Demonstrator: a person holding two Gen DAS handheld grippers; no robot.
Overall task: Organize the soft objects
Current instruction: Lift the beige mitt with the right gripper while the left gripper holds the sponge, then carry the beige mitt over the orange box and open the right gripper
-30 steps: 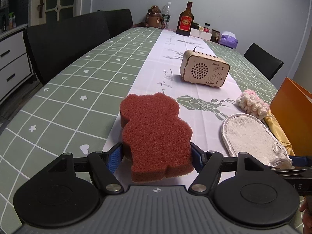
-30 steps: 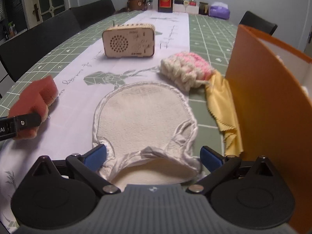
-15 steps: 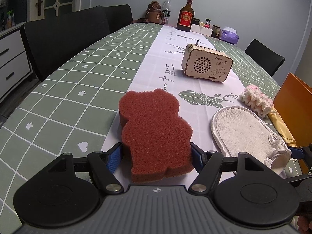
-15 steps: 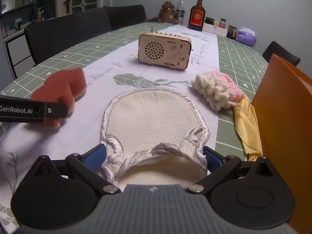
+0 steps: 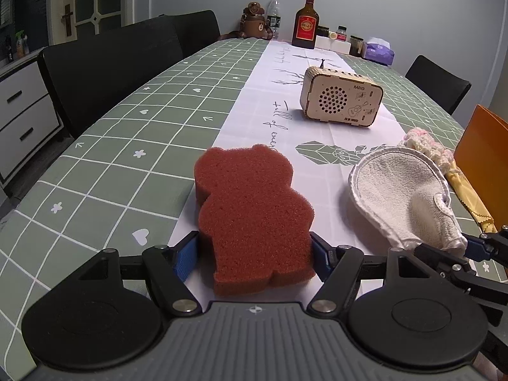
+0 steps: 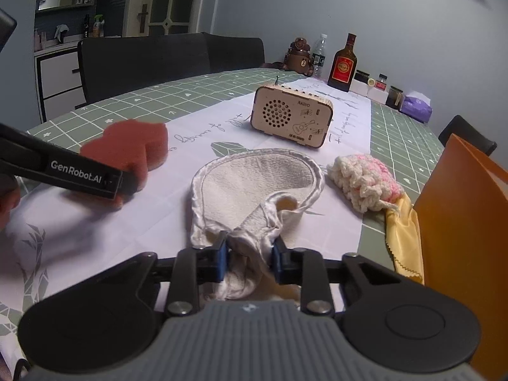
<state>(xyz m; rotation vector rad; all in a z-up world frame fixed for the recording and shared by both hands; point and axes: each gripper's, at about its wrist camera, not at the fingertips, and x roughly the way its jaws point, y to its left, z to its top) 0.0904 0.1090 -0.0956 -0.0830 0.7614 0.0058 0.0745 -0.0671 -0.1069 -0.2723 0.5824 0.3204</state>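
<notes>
A red-brown bear-shaped sponge [image 5: 254,209] lies on the white table runner, and my left gripper [image 5: 254,255] is shut on its near end, one blue pad against each side. To its right lies a white terry bath mitt [image 6: 254,184] with a satin rim. My right gripper [image 6: 249,255] is closing its jaws on the mitt's cuff, and the pads squeeze the bunched fabric. The right wrist view also shows the sponge [image 6: 127,149] behind a left gripper finger [image 6: 79,174]. The mitt [image 5: 397,184] and the right gripper [image 5: 476,247] show at the right of the left wrist view.
A cream and pink crochet piece [image 6: 365,184] and a yellow cloth [image 6: 403,231] lie beside an orange container [image 6: 460,222] at the right. A wooden radio [image 6: 290,116] stands farther back on the runner. Bottles and jars [image 5: 305,22] crowd the far end. Black chairs line the table.
My right gripper's jaws have come together on the mitt's cuff, bunching it, and that gripper has rolled. The left gripper keeps its hold on the sponge.
</notes>
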